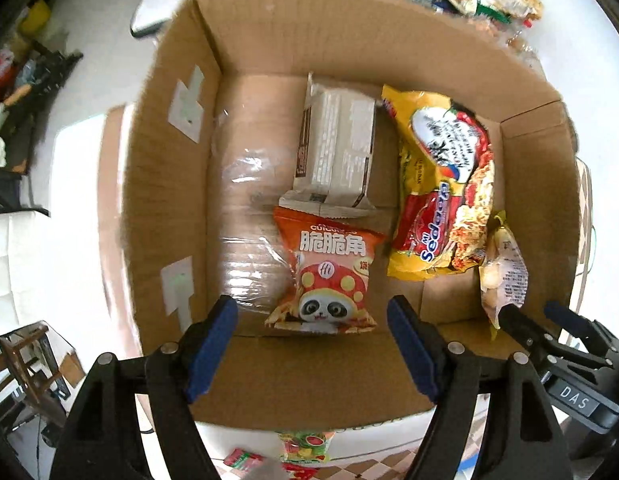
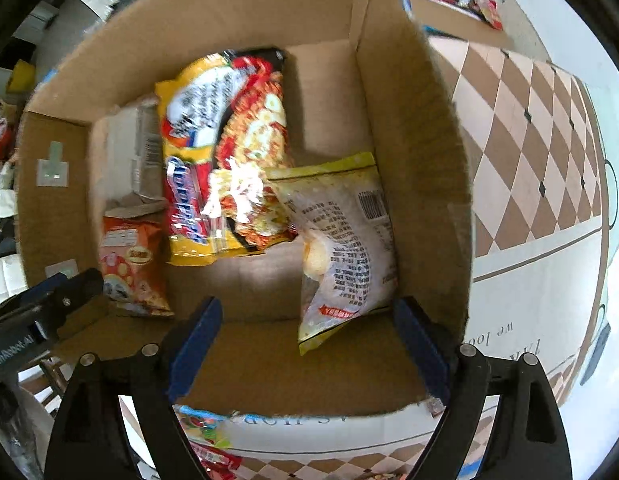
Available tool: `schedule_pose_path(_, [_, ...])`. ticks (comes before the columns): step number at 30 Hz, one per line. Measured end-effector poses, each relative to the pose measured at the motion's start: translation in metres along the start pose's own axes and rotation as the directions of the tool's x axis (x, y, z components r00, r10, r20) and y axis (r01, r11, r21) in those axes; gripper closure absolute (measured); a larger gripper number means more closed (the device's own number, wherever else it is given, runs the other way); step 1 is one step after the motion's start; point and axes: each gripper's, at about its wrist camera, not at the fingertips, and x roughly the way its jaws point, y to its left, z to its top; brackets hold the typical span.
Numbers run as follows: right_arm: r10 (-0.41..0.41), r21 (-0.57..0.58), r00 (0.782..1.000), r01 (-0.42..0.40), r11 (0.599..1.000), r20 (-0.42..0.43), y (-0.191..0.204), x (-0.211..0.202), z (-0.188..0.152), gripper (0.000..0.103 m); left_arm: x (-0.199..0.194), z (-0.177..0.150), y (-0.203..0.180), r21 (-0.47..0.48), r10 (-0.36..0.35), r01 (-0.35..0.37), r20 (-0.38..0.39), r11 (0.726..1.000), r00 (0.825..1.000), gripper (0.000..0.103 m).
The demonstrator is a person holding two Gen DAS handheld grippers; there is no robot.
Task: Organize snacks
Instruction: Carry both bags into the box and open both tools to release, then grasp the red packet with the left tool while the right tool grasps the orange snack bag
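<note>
Currently, 4 snacks lie in the cardboard box (image 1: pixel 181 208): a grey carton (image 1: pixel 337 144) at upper centre of the left wrist view, a yellow noodle packet (image 1: pixel 441 184) to its right, an orange chip bag (image 1: pixel 325 276) at lower centre, and a pale printed pouch (image 2: pixel 349 240) at the lower right of the right wrist view, leaning against the box wall and overlapping the noodle packet's lower corner.

The left gripper (image 1: pixel 311 350) hangs above the chip bag with jaws wide apart and nothing between them. The right gripper (image 2: pixel 307 354) hangs above the pouch, jaws likewise wide and empty.

Handling, as judged:
1. Chip bag: light, air-filled, slick film, brittle contents. Grip a crimped end seam, not the belly.
2. Pouch: soft, light, glossy. Grip the yellow sealed edge.
3. Noodle packet: light, crushable. Grip across a short end.
4. Carton: stiff. Grip across its narrow sides.

More packets (image 1: pixel 305 446) lie on the checked surface (image 2: pixel 529 152) below the box.
</note>
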Motion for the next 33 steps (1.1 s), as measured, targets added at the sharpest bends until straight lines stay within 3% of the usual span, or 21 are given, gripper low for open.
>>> schedule_pose_path(8, [-0.028, -0.055, 0.986, 0.037, 0.998, 0.164, 0.011, -0.042, -0.034, 0.012, -0.039, -0.038, -0.007, -0.004, 0.007, -0.006, 0.159, 1.000, 0.987, 0.027])
schedule_pose_path(15, [-0.029, -0.080, 0.955, 0.055, 0.995, 0.296, 0.008, -0.079, -0.070, 0.012, -0.072, -0.080, -0.012, -0.003, 0.014, -0.014, 0.281, 1.000, 0.960, 0.027])
schedule_pose_path(22, [-0.006, -0.105, 0.927, 0.050, 0.993, 0.376, 0.009, -0.116, -0.108, 0.012, -0.105, -0.119, -0.013, 0.004, -0.017, 0.017, 0.349, 1.000, 0.937, 0.027])
schedule_pose_path(33, [0.062, -0.140, 0.876, 0.007, 0.990, 0.478, 0.007, -0.173, -0.174, 0.012, -0.157, -0.169, -0.026, 0.023, 0.001, -0.014, 0.464, 1.000, 0.886, 0.027])
